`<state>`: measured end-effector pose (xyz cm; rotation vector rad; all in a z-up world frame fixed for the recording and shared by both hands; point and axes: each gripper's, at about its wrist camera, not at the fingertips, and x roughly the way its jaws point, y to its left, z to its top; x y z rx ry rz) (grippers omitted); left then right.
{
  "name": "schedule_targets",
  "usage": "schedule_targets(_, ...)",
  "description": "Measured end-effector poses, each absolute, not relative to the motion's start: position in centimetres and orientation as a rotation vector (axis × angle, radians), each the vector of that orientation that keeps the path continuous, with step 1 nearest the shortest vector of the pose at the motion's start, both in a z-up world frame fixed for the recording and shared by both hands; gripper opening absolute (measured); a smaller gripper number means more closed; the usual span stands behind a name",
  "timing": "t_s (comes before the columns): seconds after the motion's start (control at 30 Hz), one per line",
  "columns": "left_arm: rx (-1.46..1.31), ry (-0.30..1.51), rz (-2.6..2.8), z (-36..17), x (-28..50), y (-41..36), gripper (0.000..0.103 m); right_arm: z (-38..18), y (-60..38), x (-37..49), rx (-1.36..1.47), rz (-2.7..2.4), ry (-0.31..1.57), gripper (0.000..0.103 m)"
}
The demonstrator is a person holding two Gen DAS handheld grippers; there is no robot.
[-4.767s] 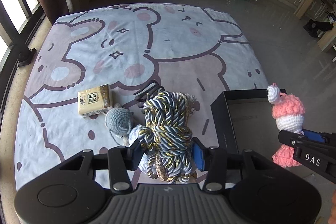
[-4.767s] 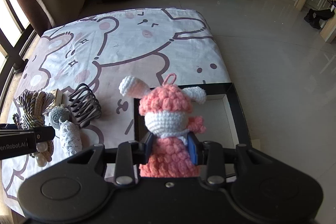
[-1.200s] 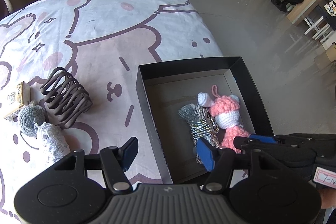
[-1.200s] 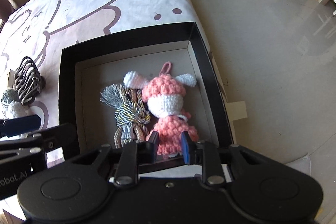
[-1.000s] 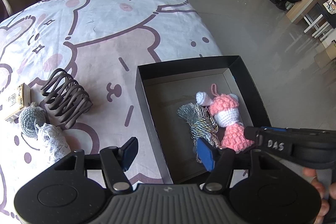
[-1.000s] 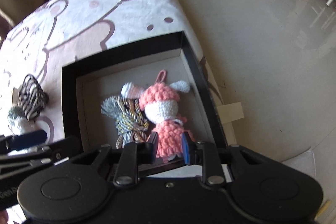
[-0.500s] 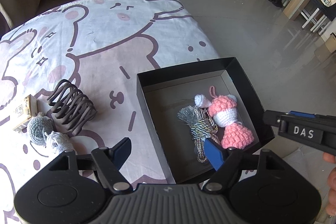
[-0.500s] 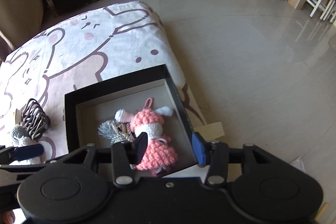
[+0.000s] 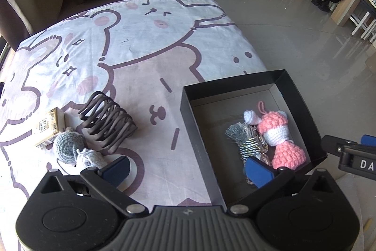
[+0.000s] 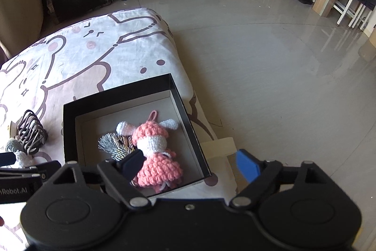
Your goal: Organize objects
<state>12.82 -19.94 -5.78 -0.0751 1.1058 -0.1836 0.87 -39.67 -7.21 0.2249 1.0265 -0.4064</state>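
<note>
Both grippers have let go and pulled back from the black box (image 9: 298, 98) since a moment ago: the pink crochet doll (image 10: 155, 149) and the twisted rope bundle (image 9: 249, 142) now lie side by side on the box floor, doll nearer the right wall, rope touching its left flank. Left gripper (image 9: 186, 168) has its jaws spreading to full width with nothing between them, hanging over the box's left wall. Right gripper (image 10: 188, 165) is opening too, empty, raised above the box's near right corner with the doll below its left finger.

What remains sits out on the cartoon-print sheet (image 9: 141, 44), left of the box: the dark wavy hair claw (image 9: 108, 125), the grey crochet toy (image 9: 70, 147) just in front of it, and the small tan packet (image 9: 49, 127) beside them. All three lie to the left of the left gripper, well apart from the right one, so I'd judge the left hand has the shorter reach. The claw's long axis runs diagonally, far-left to near-right, so a grip across its narrow width looks the likely approach.
</note>
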Motion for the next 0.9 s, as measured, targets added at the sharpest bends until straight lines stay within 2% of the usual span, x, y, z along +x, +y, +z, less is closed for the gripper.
schedule_targets(0.27, -0.061, 1.101, -0.165, -6.0, 12.8, -18.8, 0.103, -7.5, -39.3, 0.4, 0.193, -0.419, 1.022, 0.103)
schedule_targets(0.9, -0.036, 1.08, -0.159, -6.0, 12.7, -18.4, 0.103, -7.8, -39.1, -0.2, 0.207, -0.417, 1.012, 0.103)
